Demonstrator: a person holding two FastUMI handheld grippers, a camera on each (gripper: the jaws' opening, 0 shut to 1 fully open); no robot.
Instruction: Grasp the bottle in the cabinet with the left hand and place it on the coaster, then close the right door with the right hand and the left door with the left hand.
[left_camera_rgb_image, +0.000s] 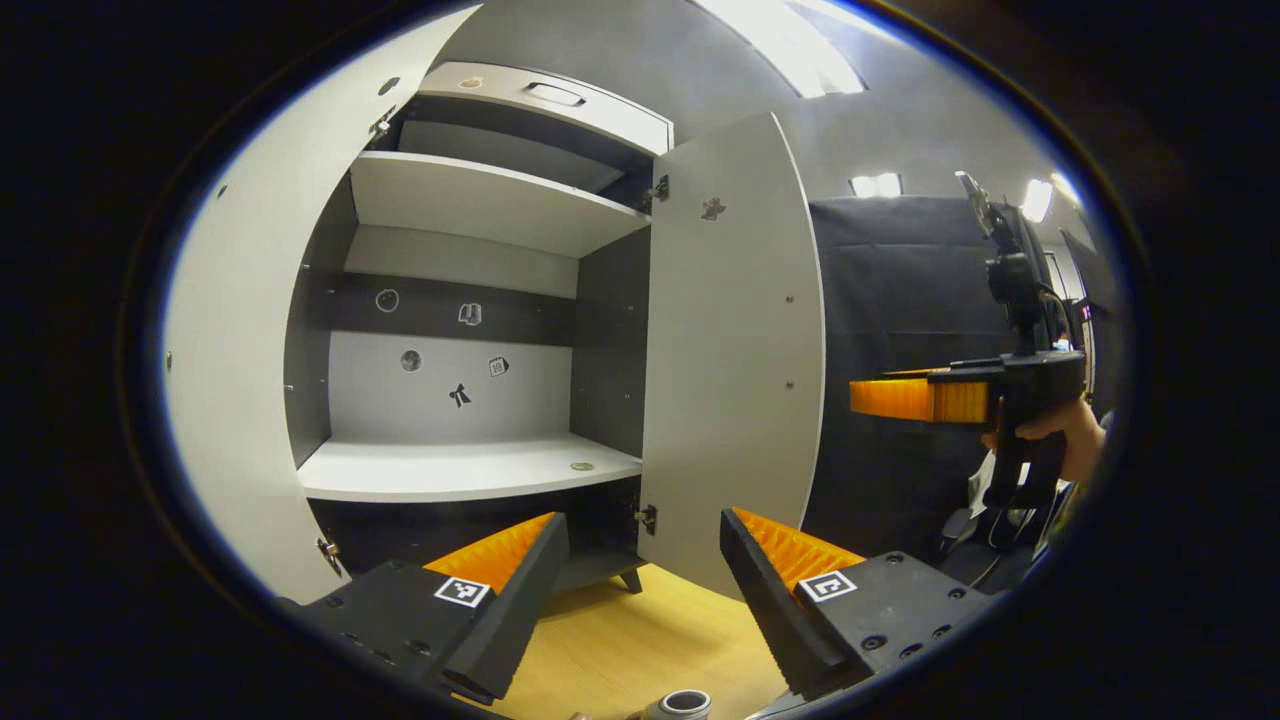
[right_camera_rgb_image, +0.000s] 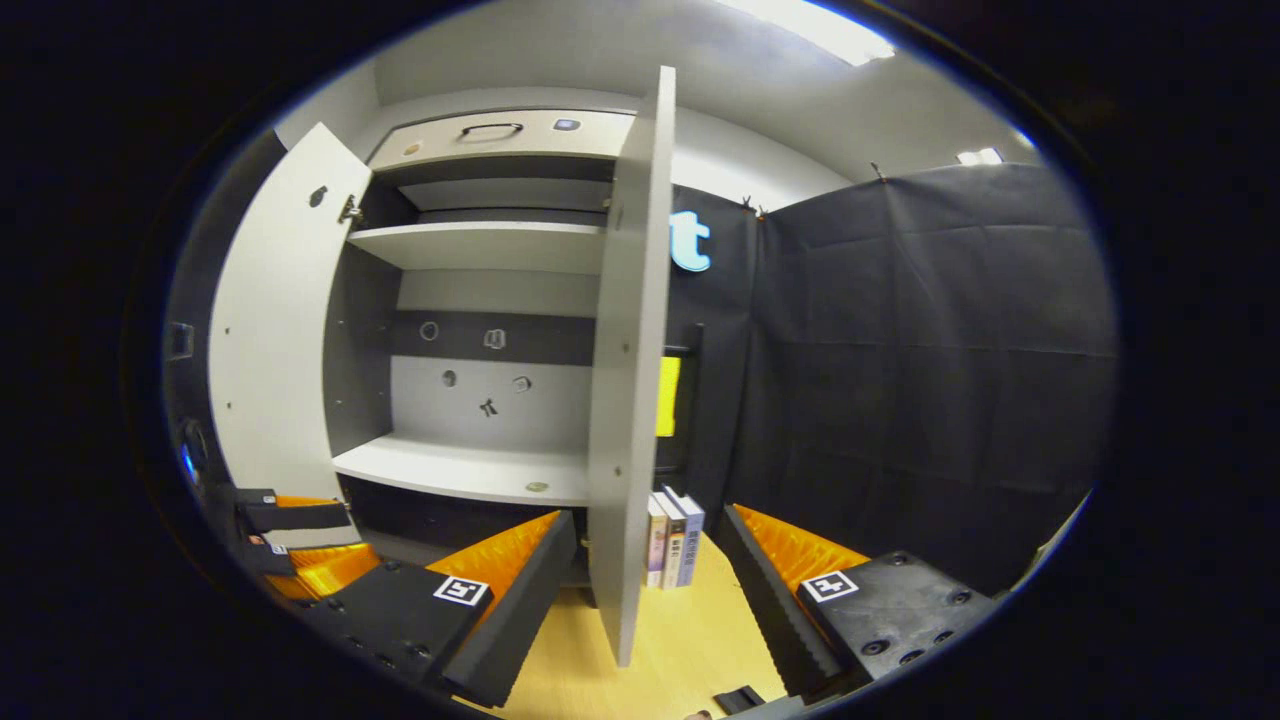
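Left tongs (left_camera_rgb_image: 640, 560) spread wide, nothing between them, hovering over the yellow wooden surface (left_camera_rgb_image: 620, 640) in front of the cabinet (left_camera_rgb_image: 470, 330). Bottle (left_camera_rgb_image: 684, 704) low at the bottom edge of the left gripper view — just its grey open mouth showing, out of the cabinet and standing down by the surface below the tongs; whether on a coaster, cannot tell. Cabinet open on both sides: left door (left_camera_rgb_image: 240, 370) swung far out, right door (left_camera_rgb_image: 735, 350) also swung out, inner face toward the camera. Lower shelf (left_camera_rgb_image: 460, 470) bare but for a small round mark near its front edge; upper shelf (left_camera_rgb_image: 480, 200) above it, small stickers on the back panel.

Right tongs (right_camera_rgb_image: 650, 565) likewise spread apart and pinching nothing, seen in the right gripper view facing the right door (right_camera_rgb_image: 625, 380) almost edge-on, the door edge rising between the two fingers but not touched by either. Same tongs (left_camera_rgb_image: 900, 398) also off to the right in the left gripper view, held by a hand (left_camera_rgb_image: 1065, 435), well apart from the door. A few books (right_camera_rgb_image: 672, 540) upright on the surface just behind the right door, against the black cloth wall (right_camera_rgb_image: 920, 370). Left tongs (right_camera_rgb_image: 300, 545) at the lower left of the right gripper view — near the foot of the left door (right_camera_rgb_image: 275, 350).
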